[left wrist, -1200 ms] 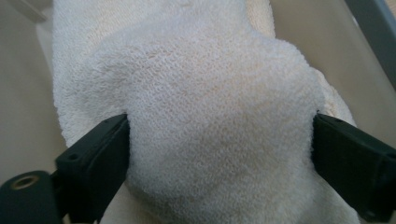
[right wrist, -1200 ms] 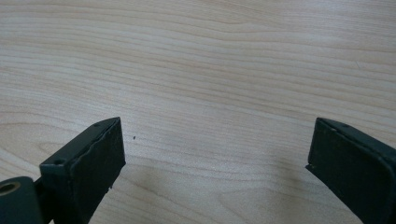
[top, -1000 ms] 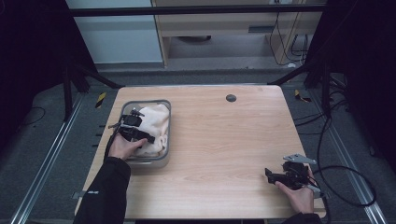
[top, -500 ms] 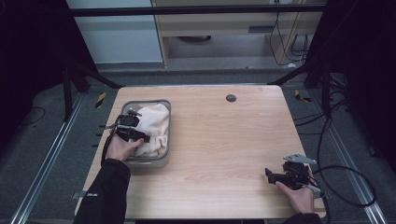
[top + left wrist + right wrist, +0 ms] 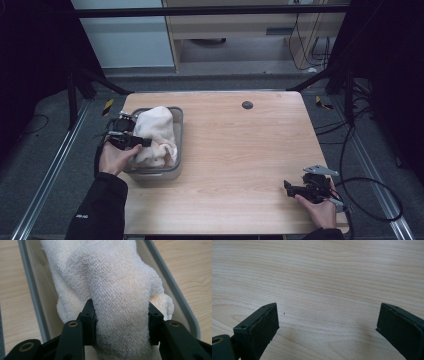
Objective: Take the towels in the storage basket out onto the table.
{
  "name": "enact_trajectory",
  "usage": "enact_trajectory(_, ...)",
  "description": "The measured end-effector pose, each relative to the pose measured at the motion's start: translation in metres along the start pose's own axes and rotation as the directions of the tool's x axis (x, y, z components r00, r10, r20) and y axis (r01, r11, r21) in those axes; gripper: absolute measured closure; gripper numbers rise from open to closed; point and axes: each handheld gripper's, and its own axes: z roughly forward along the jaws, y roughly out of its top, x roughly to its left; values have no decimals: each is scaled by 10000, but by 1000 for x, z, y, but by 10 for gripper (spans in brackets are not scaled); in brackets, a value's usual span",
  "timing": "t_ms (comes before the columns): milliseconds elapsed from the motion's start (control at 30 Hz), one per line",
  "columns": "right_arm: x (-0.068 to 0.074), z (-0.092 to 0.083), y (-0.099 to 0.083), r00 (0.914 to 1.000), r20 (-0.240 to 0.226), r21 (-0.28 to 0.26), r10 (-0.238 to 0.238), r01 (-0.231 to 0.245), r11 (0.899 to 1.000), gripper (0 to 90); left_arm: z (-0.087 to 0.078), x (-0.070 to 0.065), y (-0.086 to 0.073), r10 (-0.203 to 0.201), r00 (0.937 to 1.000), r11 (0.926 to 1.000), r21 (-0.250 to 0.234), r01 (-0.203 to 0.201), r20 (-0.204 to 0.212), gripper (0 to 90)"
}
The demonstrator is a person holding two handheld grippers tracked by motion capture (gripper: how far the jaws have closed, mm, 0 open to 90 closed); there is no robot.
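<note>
A cream terry towel (image 5: 156, 132) lies bunched in a grey tray (image 5: 178, 131) at the table's left side. My left gripper (image 5: 141, 142) reaches in from the tray's left edge and is shut on a thick fold of the towel (image 5: 120, 290). In the left gripper view the two black jaws press that fold from both sides, with the tray's rim (image 5: 32, 297) beside it. My right gripper (image 5: 288, 187) rests low at the table's front right corner. It is open (image 5: 327, 322), with bare wood between its jaws.
A dark round grommet (image 5: 247, 105) is set in the wooden table (image 5: 240, 150) near its far edge. A black cable (image 5: 372, 200) loops off the right gripper past the table's right edge. Metal frame rails run along the floor on both sides.
The left gripper has shifted slightly left with the towel fold in it, and the towel now stands bunched higher in the tray. The right gripper has not moved.
</note>
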Motion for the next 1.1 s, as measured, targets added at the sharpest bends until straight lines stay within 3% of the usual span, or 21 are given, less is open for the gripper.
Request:
enact_trajectory(433,0,0,0,10000,28,-2,19,-19,10000,39,-48,-6,13,203,9994,9932,-1151,-170,283,544)
enact_trajectory(733,0,0,0,10000,25,0,2,-2,10000,39,-71,-12,20,445,9987,9877,-1510,-401,262,544)
enact_trajectory(1100,0,0,0,10000,22,18,15,-15,10000,41,-89,-11,24,567,9978,9843,-1693,-502,336,543)
